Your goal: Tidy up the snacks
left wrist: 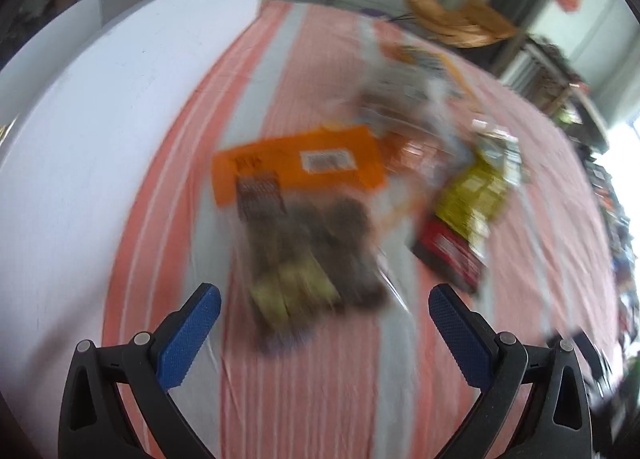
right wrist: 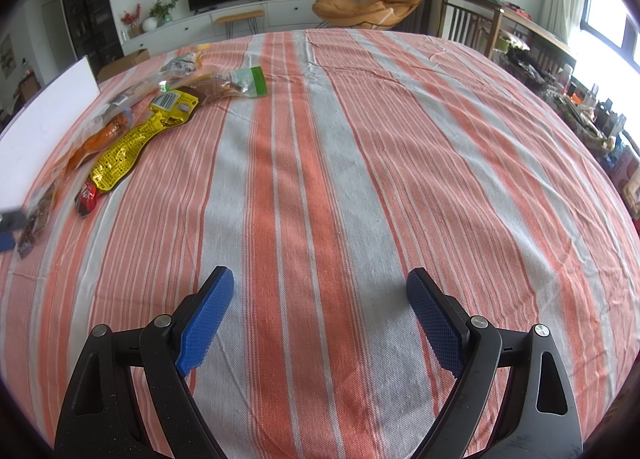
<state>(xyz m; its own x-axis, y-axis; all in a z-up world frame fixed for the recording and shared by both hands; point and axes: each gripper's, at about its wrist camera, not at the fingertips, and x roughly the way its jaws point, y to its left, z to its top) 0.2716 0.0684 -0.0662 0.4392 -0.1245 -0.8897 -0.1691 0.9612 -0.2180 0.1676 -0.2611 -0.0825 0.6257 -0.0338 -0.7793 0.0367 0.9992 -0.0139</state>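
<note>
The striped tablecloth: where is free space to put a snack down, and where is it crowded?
The striped tablecloth is bare ahead of the open right gripper and on to the far and right edges. The crowded part is the left side: yellow packet, red packet, green-labelled bag beside the white board. The open left gripper hovers over that blurred pile.

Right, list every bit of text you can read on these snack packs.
None can be read.
Flat orange packet: white barcode label, blurred.
Long yellow foil packet: dense black print, too small.
Yellow pouch with a barcode: too small.
Red and dark packet: white lettering, illegible.
</note>
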